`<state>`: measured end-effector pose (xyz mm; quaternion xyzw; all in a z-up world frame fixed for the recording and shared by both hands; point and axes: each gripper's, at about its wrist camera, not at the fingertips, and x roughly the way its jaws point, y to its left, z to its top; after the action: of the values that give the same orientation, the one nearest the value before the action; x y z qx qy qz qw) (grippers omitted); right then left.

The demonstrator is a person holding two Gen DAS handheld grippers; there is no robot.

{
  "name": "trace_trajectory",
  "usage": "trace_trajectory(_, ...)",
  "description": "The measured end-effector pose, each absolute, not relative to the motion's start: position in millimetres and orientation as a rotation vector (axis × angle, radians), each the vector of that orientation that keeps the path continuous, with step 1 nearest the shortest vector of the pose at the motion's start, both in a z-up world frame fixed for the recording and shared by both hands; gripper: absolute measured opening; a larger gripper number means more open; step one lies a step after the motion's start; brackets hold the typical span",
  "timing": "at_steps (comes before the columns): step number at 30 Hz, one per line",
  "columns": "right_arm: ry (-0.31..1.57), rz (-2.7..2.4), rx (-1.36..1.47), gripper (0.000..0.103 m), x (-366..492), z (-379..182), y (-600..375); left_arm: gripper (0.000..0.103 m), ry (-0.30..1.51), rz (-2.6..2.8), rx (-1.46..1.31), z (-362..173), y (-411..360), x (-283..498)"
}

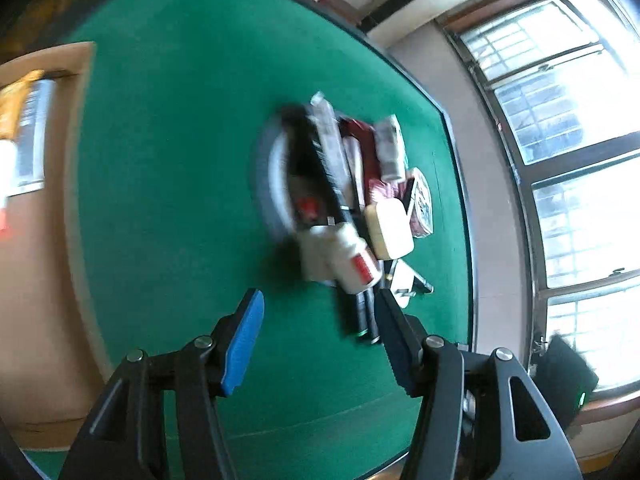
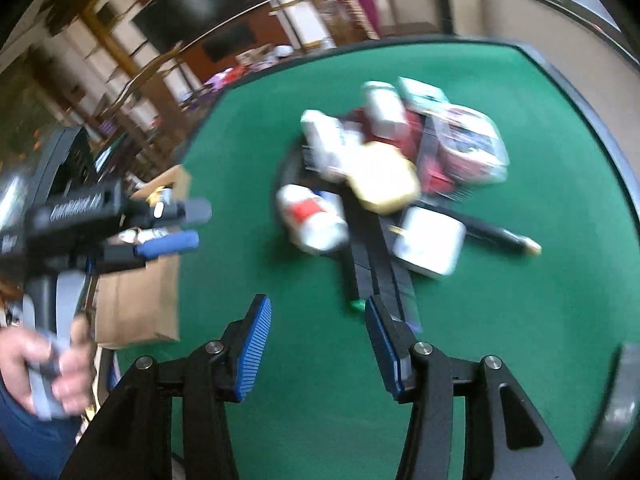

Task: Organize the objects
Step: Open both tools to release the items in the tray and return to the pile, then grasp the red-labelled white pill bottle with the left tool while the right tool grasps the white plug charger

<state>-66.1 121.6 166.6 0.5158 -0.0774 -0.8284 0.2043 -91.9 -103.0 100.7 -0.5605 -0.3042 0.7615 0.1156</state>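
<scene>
A blurred pile of objects lies on the green table (image 1: 168,160). In it are a white bottle with a red label (image 1: 352,266), a cream block (image 1: 390,230) and long black pieces (image 1: 360,316). My left gripper (image 1: 318,298) hovers open over bare felt just short of the pile, with nothing between its blue pads. The right wrist view shows the same pile: the white bottle (image 2: 314,220), the cream block (image 2: 380,180), a white box (image 2: 432,242) and a clear packet (image 2: 468,148). My right gripper (image 2: 317,306) is open and empty before the black strips (image 2: 380,268). The left gripper (image 2: 190,226) appears at the left.
A brown cardboard box (image 2: 140,300) stands at the table's left side, beside a hand (image 2: 52,368) on the left gripper's handle. Wooden chairs (image 2: 132,80) stand beyond the table. Windows (image 1: 560,120) run past the table's right edge. Open felt lies in front of both grippers.
</scene>
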Motion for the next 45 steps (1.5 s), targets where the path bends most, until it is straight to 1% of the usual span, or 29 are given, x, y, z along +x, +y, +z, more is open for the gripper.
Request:
trace_trajectory(5, -0.254, -2.348, 1.447, 0.054, -49, 171, 182, 0.056, -0.838, 2.292, -1.734, 94, -56, -125)
trace_trajectory(8, -0.270, -2.368, 1.447, 0.055, -47, 170, 209, 0.056, -0.746, 2.329, -1.817, 86, -34, -140)
trace_trajectory(13, -0.292, -2.381, 1.443, 0.055, -49, 167, 236, 0.056, -0.702, 2.360, -1.892, 65, -21, -153)
trace_trajectory(15, -0.296, -2.377, 1.445, 0.055, -52, 165, 241, 0.047, -0.688, 2.380, -1.867, 58, -27, -146)
trace_trajectory(16, -0.298, -2.370, 1.451, 0.055, -54, 164, 242, 0.035, -0.662, 2.414, -1.856, 57, -30, -141)
trace_trajectory(17, -0.303, -2.360, 1.459, 0.055, -57, 162, 242, 0.034, -0.652, 2.430, -1.835, 57, -34, -136)
trace_trajectory(21, -0.364, -2.303, 1.479, 0.061, -72, 156, 234, 0.034, -0.613, 2.447, -1.819, 55, -55, -105)
trace_trajectory(25, -0.354, -2.278, 1.505, 0.061, -96, 148, 212, 0.034, -0.423, 2.481, -1.836, 51, -64, -59)
trace_trajectory(27, -0.345, -2.276, 1.531, 0.061, -109, 143, 200, 0.034, -0.360, 2.493, -1.838, 48, -67, -39)
trace_trajectory(29, -0.315, -2.277, 1.547, 0.062, -121, 136, 183, 0.034, -0.327, 2.490, -1.844, 43, -68, -21)
trace_trajectory(31, -0.274, -2.280, 1.570, 0.062, -130, 129, 168, 0.034, -0.227, 2.526, -1.825, 42, -63, -10)
trace_trajectory(36, -0.189, -2.338, 1.646, 0.062, -149, 112, 142, 0.034, -0.151, 2.539, -1.793, 41, -62, -3)
trace_trajectory(37, -0.147, -2.363, 1.667, 0.062, -152, 108, 138, 0.034, -0.137, 2.541, -1.784, 41, -62, -2)
trace_trajectory(38, -0.114, -2.378, 1.683, 0.062, -155, 104, 135, 0.034, -0.125, 2.544, -1.777, 41, -61, -1)
trace_trajectory(40, -0.124, -2.400, 1.678, 0.057, -159, 98, 137, 0.034, -0.095, 2.551, -1.763, 40, -54, -2)
trace_trajectory(41, -0.115, -2.410, 1.677, 0.049, -160, 97, 139, 0.034, -0.091, 2.553, -1.757, 40, -54, -2)
trace_trajectory(42, -0.099, -2.409, 1.690, 0.046, -160, 96, 141, 0.034, -0.091, 2.554, -1.750, 41, -55, -1)
trace_trajectory(45, -0.089, -2.421, 1.689, 0.045, -155, 96, 154, 0.037, -0.110, 2.544, -1.740, 42, -57, -1)
